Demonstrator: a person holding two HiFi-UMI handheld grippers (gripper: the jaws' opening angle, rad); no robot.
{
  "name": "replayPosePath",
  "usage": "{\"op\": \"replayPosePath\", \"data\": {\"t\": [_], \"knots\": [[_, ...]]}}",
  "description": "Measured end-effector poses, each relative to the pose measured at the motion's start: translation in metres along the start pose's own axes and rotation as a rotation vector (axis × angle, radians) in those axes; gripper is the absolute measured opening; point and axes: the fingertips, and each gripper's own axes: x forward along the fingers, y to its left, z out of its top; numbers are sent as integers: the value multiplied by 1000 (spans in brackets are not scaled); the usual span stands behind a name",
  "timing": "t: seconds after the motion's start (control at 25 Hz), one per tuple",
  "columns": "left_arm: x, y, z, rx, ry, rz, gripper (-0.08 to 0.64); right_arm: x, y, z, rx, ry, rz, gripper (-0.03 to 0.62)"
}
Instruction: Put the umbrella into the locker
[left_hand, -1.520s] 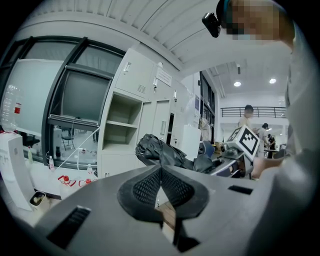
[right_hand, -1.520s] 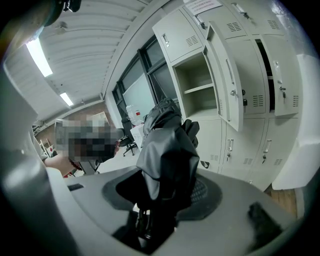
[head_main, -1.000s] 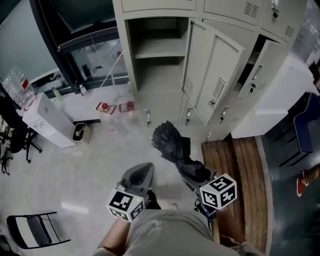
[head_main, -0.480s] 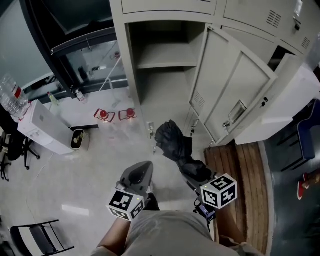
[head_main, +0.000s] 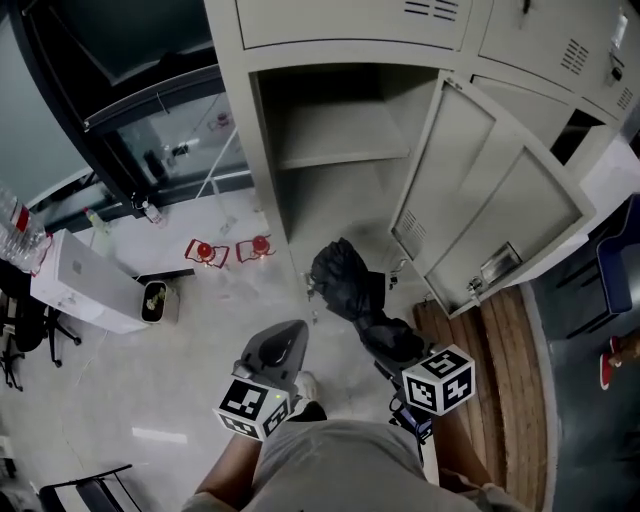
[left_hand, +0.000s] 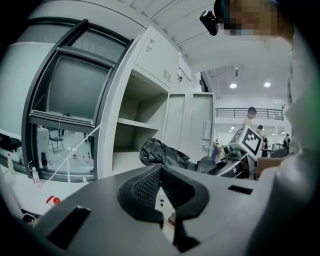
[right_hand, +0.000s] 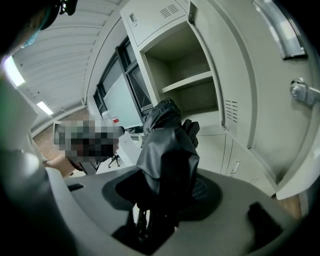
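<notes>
The right gripper (right_hand: 167, 195) grips the folded black umbrella (right_hand: 167, 145) between its fingers, the bunched canopy jutting past the fingertips toward the open grey locker (head_main: 262, 150) ahead, while the left gripper (left_hand: 161, 172), fingers pressed together on nothing, hangs just beside it.

Pale floor (head_main: 130, 390) with a white box (head_main: 75, 285), two red things (head_main: 203, 250), wooden slats (head_main: 500, 380)
</notes>
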Motion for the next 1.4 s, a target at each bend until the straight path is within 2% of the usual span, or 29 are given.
{"op": "replayPosePath", "data": {"t": [0.68, 1.0, 1.4], "knots": [[44, 99, 33, 23, -15, -98, 15, 73, -18, 69, 62, -50, -97, 206], [53, 110, 32, 13, 2, -139, 15, 82, -20, 78, 82, -61, -120, 206], [61, 108, 28, 4, -1, -124, 15, 78, -36, 78, 82, -34, -138, 206]]}}
